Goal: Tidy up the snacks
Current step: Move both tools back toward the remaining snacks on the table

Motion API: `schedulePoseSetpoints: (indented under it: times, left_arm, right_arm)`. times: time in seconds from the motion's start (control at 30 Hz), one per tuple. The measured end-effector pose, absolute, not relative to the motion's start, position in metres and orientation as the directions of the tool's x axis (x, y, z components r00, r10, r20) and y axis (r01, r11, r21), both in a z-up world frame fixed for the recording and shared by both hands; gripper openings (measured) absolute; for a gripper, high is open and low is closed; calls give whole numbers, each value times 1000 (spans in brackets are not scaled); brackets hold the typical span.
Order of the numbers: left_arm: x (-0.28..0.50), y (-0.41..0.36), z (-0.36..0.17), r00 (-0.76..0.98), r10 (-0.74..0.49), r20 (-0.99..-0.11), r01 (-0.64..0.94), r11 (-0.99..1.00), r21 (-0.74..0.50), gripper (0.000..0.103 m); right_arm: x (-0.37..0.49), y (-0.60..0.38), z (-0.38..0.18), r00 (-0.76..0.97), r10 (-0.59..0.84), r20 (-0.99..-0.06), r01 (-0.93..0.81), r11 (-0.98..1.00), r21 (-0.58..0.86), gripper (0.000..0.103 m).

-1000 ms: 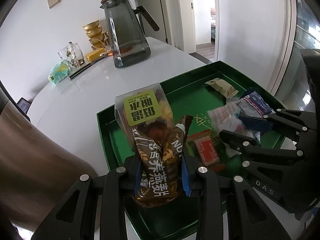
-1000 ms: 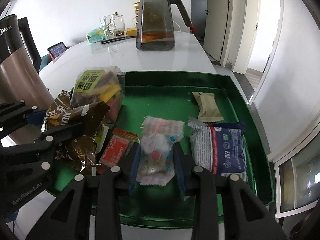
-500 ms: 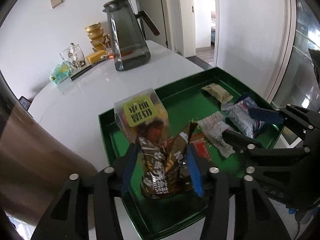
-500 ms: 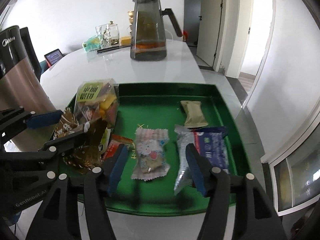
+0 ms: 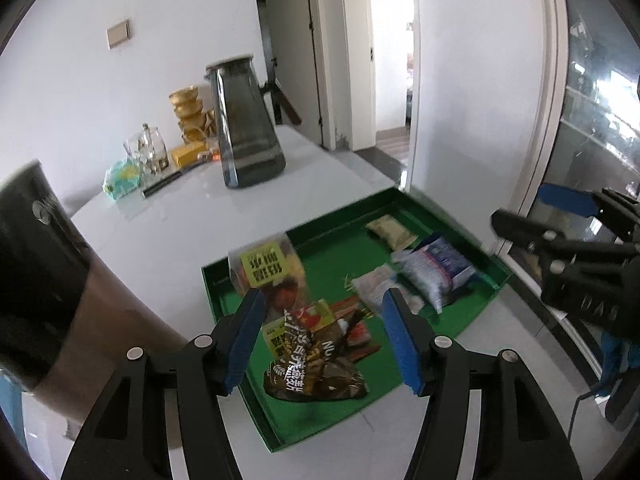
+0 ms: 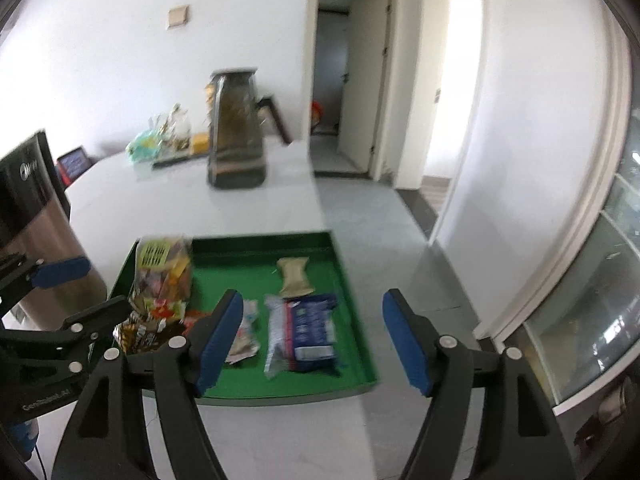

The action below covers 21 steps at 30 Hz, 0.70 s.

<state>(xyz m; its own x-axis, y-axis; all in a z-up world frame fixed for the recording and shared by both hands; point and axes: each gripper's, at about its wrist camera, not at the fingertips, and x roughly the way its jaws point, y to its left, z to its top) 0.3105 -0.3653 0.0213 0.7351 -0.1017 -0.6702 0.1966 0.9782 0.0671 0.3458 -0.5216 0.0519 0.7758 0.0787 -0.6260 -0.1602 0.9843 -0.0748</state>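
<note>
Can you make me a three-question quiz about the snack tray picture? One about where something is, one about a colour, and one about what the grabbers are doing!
1. Where does the brown oat snack bag lie?
A. in the tray's near corner
B. beside the pitcher
C. on the floor

2. What colour is the tray?
A. red
B. green
C. white

3. How do the right gripper jaws stand?
A. shut on the pink packet
B. shut on nothing
C. wide open, holding nothing

Answers:
1. A, since the bag rests inside the tray at the corner nearest the left gripper.
2. B, since its floor and walls are green.
3. C, since its blue pads stand far apart, having just opened, and the blue snack packet lies on the tray below.
</note>
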Motion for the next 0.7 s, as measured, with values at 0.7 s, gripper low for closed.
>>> schedulePoseSetpoints:
  times: [0.7]
  left_arm:
    - [195,-241,211,940,-216,-262,202,976,-80,68]
  right_arm:
    - [201,-480,219,934,-75,-350,15,985,-173,103]
